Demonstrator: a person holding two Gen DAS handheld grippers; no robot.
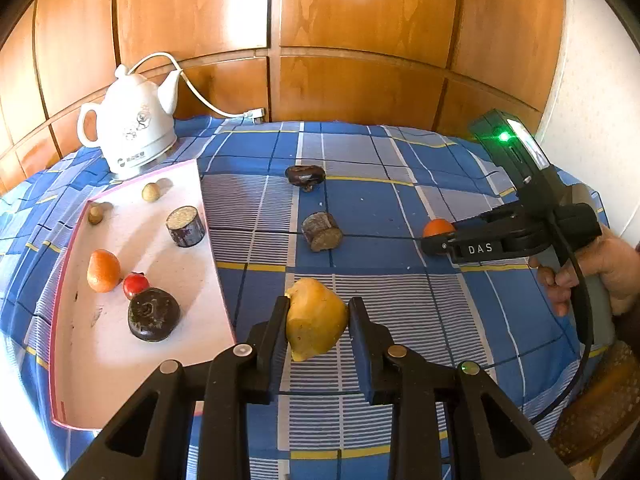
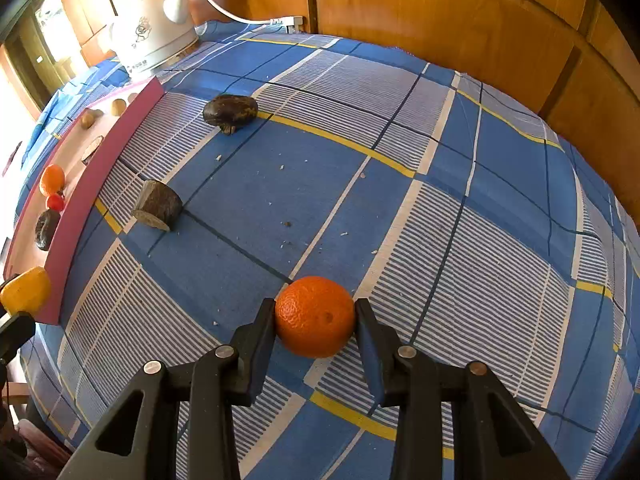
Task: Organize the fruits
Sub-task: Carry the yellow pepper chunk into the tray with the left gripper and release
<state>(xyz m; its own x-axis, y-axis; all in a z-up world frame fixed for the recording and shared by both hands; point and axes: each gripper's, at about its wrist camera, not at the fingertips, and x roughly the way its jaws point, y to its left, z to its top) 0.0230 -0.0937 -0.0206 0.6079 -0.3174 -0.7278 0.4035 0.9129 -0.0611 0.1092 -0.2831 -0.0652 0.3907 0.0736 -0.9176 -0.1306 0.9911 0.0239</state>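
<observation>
On the left side of the table stands a pink-rimmed tray, and it already holds several pieces: two small nuts, a dark cut cylinder, a small orange fruit, a red one and a dark round fruit. I judge that the tray is the collecting place, so the fruits are gathered there and not spread on the blue checked cloth. Behind the tray a white kettle with its cord stands near the wooden wall, apart from the work.

Just right of the tray edge, the left gripper has its fingers closed on a yellow fruit, both pads touching its sides. It seems lifted a little over the cloth, though I cannot tell this for sure. It is held close to the tray probably because it goes in next.

Further on the cloth two dark pieces are not yet sorted: a brown cut stump and a dark wrinkled fruit behind it, well apart from the tray.

At the right, the right gripper holds an orange between its fingers, which press it from both sides at a middle opening. The orange seems to rest on the cloth, so I think the grasp is only just made and the lift is still to do.
</observation>
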